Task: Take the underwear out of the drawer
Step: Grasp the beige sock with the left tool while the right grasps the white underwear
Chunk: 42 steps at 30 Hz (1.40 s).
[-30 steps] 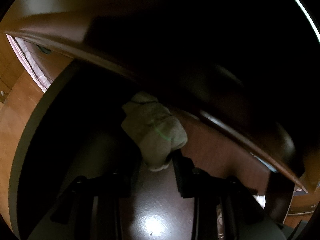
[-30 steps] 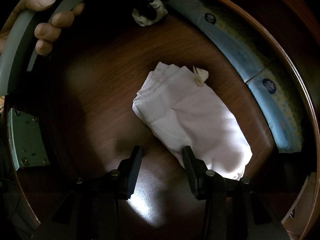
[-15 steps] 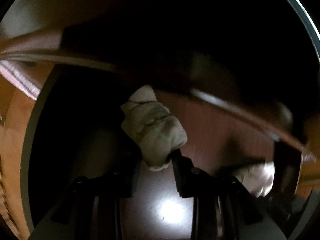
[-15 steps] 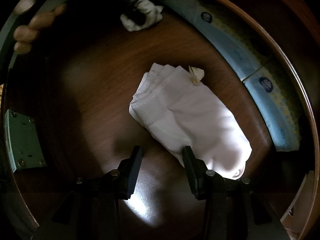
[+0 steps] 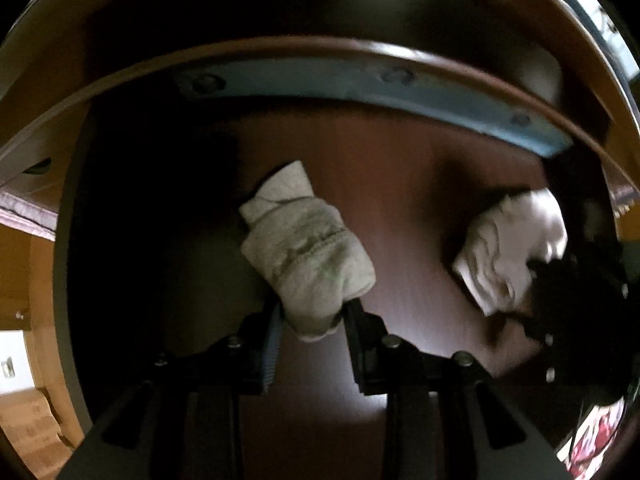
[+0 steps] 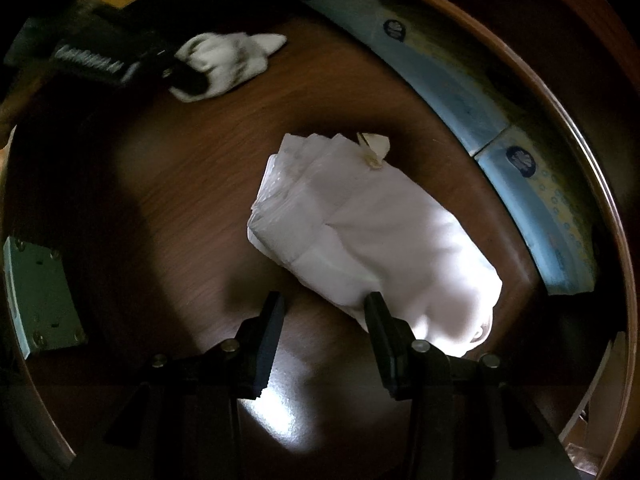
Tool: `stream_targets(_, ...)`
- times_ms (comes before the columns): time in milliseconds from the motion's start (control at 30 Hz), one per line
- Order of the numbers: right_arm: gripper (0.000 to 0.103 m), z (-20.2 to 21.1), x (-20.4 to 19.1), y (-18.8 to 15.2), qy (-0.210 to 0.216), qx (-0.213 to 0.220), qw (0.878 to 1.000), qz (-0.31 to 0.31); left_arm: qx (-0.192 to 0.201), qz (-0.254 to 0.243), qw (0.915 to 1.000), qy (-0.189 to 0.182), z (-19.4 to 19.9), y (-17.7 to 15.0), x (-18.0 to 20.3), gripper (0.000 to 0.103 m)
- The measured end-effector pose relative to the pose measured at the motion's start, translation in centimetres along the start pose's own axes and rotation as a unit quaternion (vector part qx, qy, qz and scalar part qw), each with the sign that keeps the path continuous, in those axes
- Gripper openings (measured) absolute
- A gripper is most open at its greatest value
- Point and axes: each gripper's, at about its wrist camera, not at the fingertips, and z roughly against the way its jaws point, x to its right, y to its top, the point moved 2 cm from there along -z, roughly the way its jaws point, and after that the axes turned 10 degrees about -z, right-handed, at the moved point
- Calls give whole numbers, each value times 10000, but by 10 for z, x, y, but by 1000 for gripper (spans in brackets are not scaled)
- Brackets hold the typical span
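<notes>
the folded white underwear (image 6: 372,232) lies on the dark wooden floor of the drawer (image 6: 168,168), near the middle, its folded edges fanned toward the far side and a small cream tag (image 6: 374,148) sticking up at its far edge. in the left wrist view the same underwear (image 5: 512,248) shows as a blurred white bundle at the right, partly hidden by a dark shape that looks like the other gripper.

the right gripper (image 6: 322,304) points straight down over the drawer floor with its jaws apart; its right finger sits over the near edge of the underwear, and whether it touches the cloth i cannot tell. the gap between the fingers shows mostly bare wood, and nothing is clamped there.

the left gripper (image 5: 310,312) has its jaws clamped on a rolled greyish-white cloth (image 5: 308,252), like a small towel or sock bundle, which juts out beyond the fingertips over the drawer floor. from the right wrist view that cloth (image 6: 228,62) sits at the far left of the drawer, with the left gripper's dark body beside it.

along the far wall of the drawer stand light blue packs (image 6: 516,184) with dark round logos, set end to end. a grey metal bracket (image 6: 36,296) with screws is fixed at the left side.
</notes>
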Motion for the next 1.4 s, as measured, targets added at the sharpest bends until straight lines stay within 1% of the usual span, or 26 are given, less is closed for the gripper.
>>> stream_targets(100, 45, 0, 3, 2, -1, -8, 10000, -30, -4, -233, 9997, 38, 0, -4, 4, 28)
stream_targets(367, 45, -2, 7, 6, -16, -11, 10000, -75, -103, -655, 9977, 122, -1, -12, 16, 28)
stream_targets(533, 45, -4, 7, 7, -46, -9, 9999, -109, -87, -705, 9974, 125, -3, -14, 16, 28)
stream_targets(633, 45, -5, 7, 7, -51, -10, 9999, -118, -76, -798, 9967, 152, -2, -15, 27, 28)
stream_targets(667, 45, -5, 7, 7, -45, -11, 9999, -122, -90, -829, 9964, 118, -2, -17, 30, 28)
stream_targets(700, 45, -4, 7, 8, -25, 14, 9999, -122, -101, -823, 9965, 53, -5, -19, 21, 28)
stream_targets(800, 45, 11, 6, 8, 227, 334, 9991, -138, -200, -720, 9965, -374, -7, -21, 18, 29)
stream_targets(867, 48, 27, 11, 8, 548, 587, 9964, -259, -217, -709, 9958, -533, -3, -20, 20, 33)
stream_targets(900, 54, 36, 15, 8, 809, 658, 9938, -395, -210, -728, 9954, -588, -1, -20, 21, 33)
stream_targets(933, 63, 43, 20, 8, 970, 718, 9914, -499, -179, -770, 9948, -643, 2, -19, 22, 33)
stream_targets(967, 68, 50, 25, 7, 988, 795, 9904, -551, -152, -818, 9943, -671, 5, -19, 24, 35)
stream_targets(1000, 73, 52, 28, 7, 917, 819, 9909, -540, -117, -906, 9934, -697, 8, -18, 25, 37)
stream_targets(1067, 74, 52, 32, 9, 768, 753, 9932, -451, 13, -1055, 9920, -688, 14, -16, 28, 45)
stream_targets(1100, 74, 51, 33, 11, 778, 734, 9933, -444, 143, -1153, 9912, -636, 8, -20, 25, 47)
stream_targets(1133, 74, 50, 33, 14, 826, 735, 9929, -428, 252, -1228, 9904, -585, 11, -18, 28, 52)
stream_targets(1167, 74, 49, 31, 19, 894, 747, 9927, -323, 368, -1298, 9894, -545, 15, -14, 32, 57)
stream_targets(1233, 74, 42, 26, 25, 748, 704, 9947, -17, 548, -1369, 9877, -526, 18, -5, 34, 66)
stream_targets(1267, 74, 35, 22, 29, 599, 581, 9963, 218, 569, -1381, 9874, -521, 20, 4, 33, 68)
stream_targets(1333, 74, 22, 19, 32, 490, 382, 9967, 526, 469, -1374, 9883, -466, 14, 6, 33, 68)
stream_targets(1400, 74, 16, 18, 35, 446, 304, 9957, 751, 179, -1290, 9907, -381, 6, 9, 33, 68)
